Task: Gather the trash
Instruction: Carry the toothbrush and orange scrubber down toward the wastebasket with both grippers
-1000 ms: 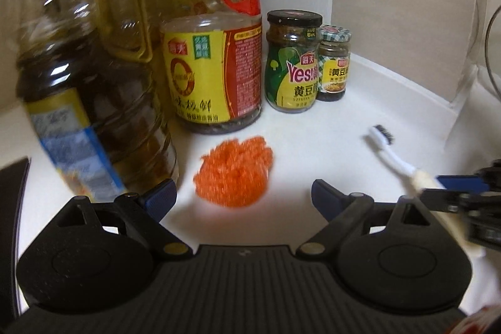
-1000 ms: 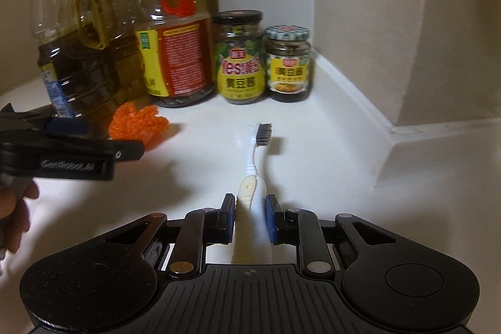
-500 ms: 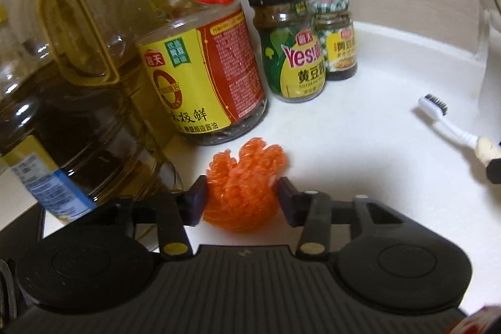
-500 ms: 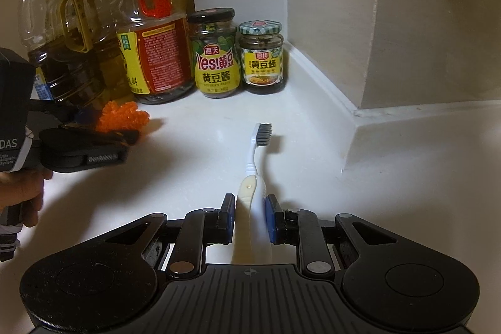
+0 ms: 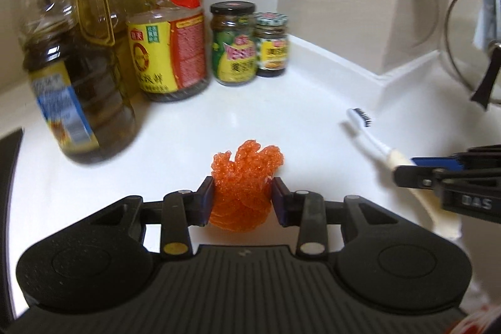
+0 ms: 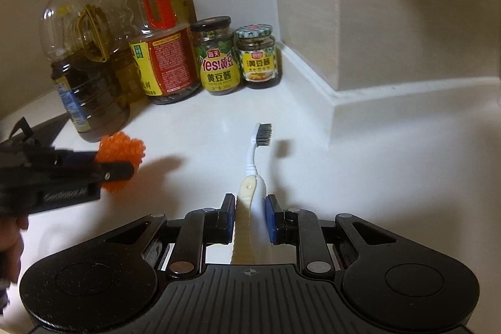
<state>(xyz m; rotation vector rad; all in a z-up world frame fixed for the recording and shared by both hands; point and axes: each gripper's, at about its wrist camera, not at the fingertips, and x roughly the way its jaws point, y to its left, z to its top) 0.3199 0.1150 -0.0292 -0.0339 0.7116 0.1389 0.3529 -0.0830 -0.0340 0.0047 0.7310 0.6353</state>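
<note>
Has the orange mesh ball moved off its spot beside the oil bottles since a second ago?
Yes. The orange mesh ball, pinched in the left claw, now sits farther from the oil bottle, toward the camera.

oil bottles [image 6: 90,77]: three
sauce jars [image 6: 219,58]: two
toothbrush [image 6: 255,158]: one
orange mesh ball [image 5: 242,193]: one
pot lid [image 5: 469,43]: one
grippers: two

Left gripper [image 5: 243,202] went from wide open to closing on orange mesh ball [image 5: 245,177], now lifted to frame center, bottles farther back.

Orange mesh ball [image 5: 245,187]; white toothbrush [image 6: 255,168], cream grip; white counter [image 6: 391,161].
</note>
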